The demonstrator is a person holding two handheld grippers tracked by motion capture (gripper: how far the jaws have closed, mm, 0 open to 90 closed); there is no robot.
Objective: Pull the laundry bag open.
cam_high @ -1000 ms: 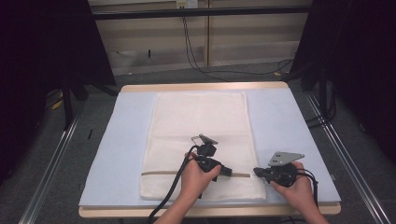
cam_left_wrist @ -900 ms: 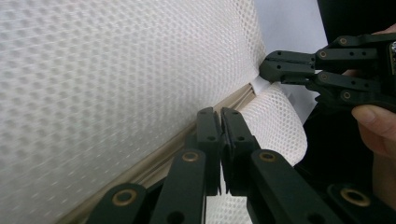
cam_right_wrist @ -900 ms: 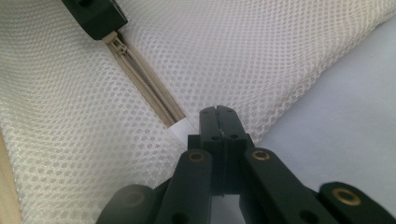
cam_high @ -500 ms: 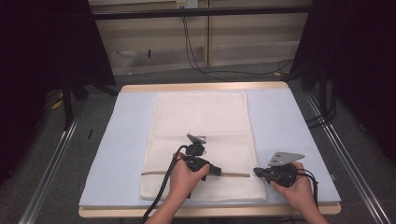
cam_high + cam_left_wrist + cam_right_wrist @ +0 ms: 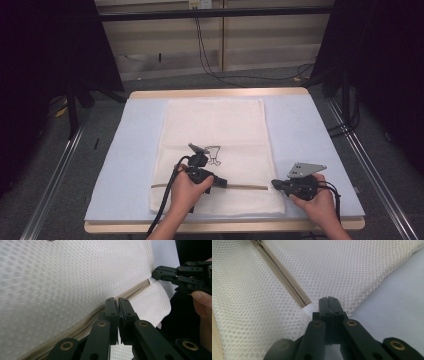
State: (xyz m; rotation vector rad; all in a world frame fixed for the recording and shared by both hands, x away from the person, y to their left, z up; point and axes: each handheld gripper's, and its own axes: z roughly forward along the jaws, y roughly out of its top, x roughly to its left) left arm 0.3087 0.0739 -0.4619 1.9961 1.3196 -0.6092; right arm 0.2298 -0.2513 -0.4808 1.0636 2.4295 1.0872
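The soft, floppy mesh laundry bag (image 5: 215, 150) lies flat mid-counter; the right claw (image 5: 274, 184) pinches its zipper (image 5: 284, 280) end, while the left claw (image 5: 118, 302), closed, grips along that zipper, the firmest hold.

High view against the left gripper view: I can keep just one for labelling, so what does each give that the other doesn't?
The high view adds the whole mesh bag lying flat on the blue mat, the dark print on it, and the table rim. The left gripper view adds the weave close up, and the left gripper with its fingers shut just over the zipper. Shared: the bag, the zipper line, and the right gripper at the bag's edge where the zipper ends.
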